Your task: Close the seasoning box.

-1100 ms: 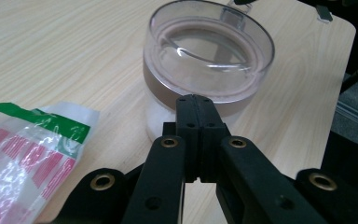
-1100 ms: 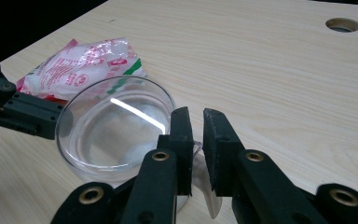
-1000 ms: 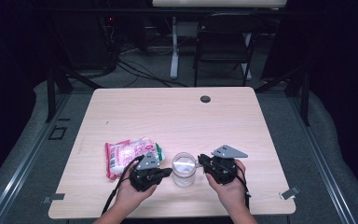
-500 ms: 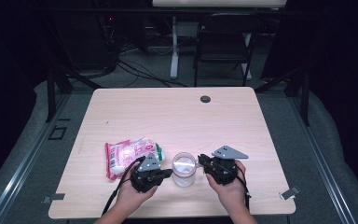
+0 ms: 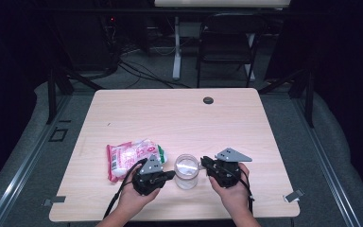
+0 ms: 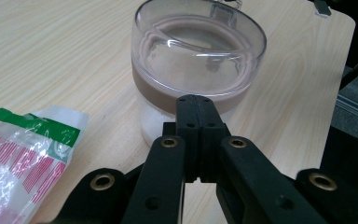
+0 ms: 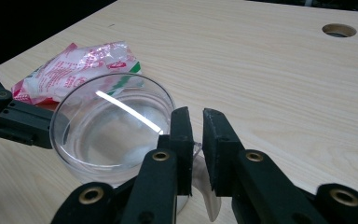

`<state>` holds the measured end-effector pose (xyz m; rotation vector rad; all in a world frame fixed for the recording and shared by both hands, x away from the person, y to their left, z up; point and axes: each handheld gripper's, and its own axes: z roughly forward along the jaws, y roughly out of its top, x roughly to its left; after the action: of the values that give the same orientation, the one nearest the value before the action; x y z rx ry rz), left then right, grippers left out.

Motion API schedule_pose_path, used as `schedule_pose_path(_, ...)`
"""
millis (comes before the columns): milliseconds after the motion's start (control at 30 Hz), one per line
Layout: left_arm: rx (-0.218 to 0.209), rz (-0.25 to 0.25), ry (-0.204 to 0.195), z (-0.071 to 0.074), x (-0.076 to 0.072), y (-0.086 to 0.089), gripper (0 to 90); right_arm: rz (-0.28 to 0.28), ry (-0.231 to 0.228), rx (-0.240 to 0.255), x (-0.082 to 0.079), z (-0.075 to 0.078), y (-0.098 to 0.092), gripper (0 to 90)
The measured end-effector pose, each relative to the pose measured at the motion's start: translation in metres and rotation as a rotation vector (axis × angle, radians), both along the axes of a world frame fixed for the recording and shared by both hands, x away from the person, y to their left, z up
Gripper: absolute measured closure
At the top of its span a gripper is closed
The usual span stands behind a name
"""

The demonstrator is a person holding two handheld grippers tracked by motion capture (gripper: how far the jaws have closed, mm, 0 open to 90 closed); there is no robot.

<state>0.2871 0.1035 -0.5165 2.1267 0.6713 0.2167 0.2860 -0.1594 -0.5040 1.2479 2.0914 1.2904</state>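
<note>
Down at the near edge of the table [image 5: 179, 118] sits a clear glass cup [image 5: 187, 170], open mouth up, with something white settled at its bottom, and a gripper closes in from each side. The left gripper [image 5: 170, 175] has its jaws pressed flat together with nothing between them; in the left gripper view the joined tips of that gripper [image 6: 196, 100] sit right up against the wall of the cup [image 6: 198, 70], though actual contact is hard to call. On the other side, the right gripper [image 5: 204, 165] reaches the cup's handle side, and in the right gripper view this gripper [image 7: 196, 122] has its jaws nearly together with a sliver of clear glass, the cup's handle, caught in the narrow gap beside the cup [image 7: 112, 133]. Just behind the left gripper lies a red, white and green plastic bag [image 5: 132, 156], flat on the wood and close to the cup. Farther back, a round cable hole [image 5: 208, 100] marks the table's far edge.
</note>
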Motion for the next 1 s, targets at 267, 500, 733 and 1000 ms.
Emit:
schedule_pose_path(267, -0.024, -0.017, -0.022, 0.006, -0.001, -0.003, 90.0, 0.048, -0.01, 0.011, -0.008, 0.004, -0.004, 72.5)
schedule_pose_path(500, -0.039, -0.034, -0.033, 0.013, 0.002, -0.006, 90.0, 0.137, -0.025, -0.029, -0.023, 0.006, 0.001, 59.0)
schedule_pose_path(733, -0.054, -0.016, -0.026, 0.018, 0.004, -0.008, 85.0, 0.187, -0.069, -0.111, -0.032, 0.007, 0.01, 45.6)
schedule_pose_path(1000, -0.08, 0.017, -0.041, 0.021, 0.004, -0.007, 71.3, 0.194, -0.086, -0.164, -0.032, 0.004, 0.018, 44.3)
